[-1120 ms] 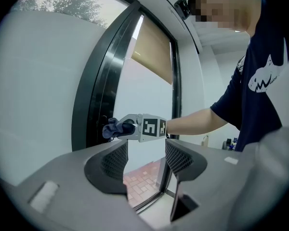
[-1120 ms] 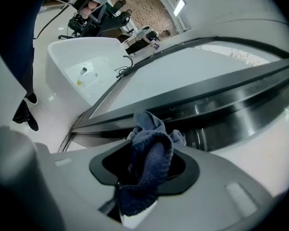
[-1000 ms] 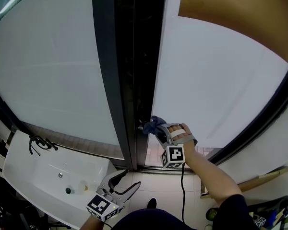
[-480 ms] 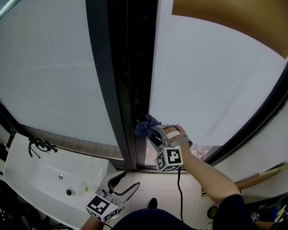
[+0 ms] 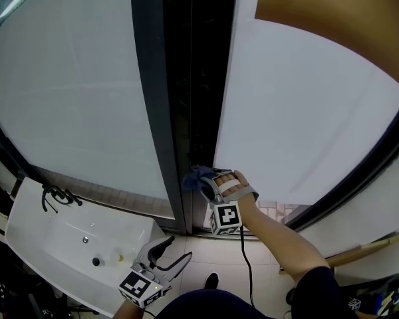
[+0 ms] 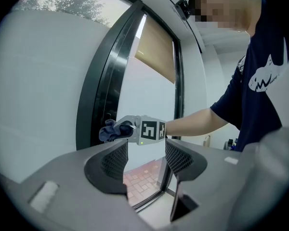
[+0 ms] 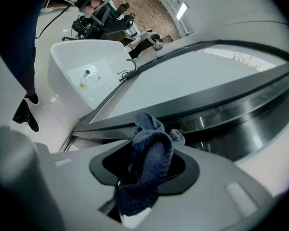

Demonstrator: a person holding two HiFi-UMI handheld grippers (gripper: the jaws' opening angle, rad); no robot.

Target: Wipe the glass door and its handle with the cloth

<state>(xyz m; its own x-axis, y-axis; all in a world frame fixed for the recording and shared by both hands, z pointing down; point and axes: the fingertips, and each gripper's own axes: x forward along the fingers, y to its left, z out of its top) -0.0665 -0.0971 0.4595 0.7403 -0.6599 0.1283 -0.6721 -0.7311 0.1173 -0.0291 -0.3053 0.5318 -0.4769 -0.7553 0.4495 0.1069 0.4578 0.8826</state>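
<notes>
The dark blue cloth (image 5: 195,177) is bunched in my right gripper (image 5: 203,183), which is shut on it. It presses against the dark vertical door frame (image 5: 189,78) low down, at the left edge of the frosted glass door (image 5: 306,118). In the right gripper view the cloth (image 7: 149,162) fills the gap between the jaws, close to a shiny dark strip (image 7: 231,117) of the frame. I cannot make out a separate handle. My left gripper (image 5: 169,252) hangs low near my body, open and empty; its own view shows the right gripper's cloth (image 6: 111,129) beyond the left gripper (image 6: 145,155).
A second frosted pane (image 5: 66,92) stands left of the frame. A white sink (image 5: 60,244) with a black tap (image 5: 56,195) sits at lower left. A brown blind (image 5: 339,25) covers the door's top. A wooden stick (image 5: 359,250) lies at lower right.
My right gripper has slid the cloth a little to the left, from the pane's edge onto the dark frame. The left gripper has stayed where it was.
</notes>
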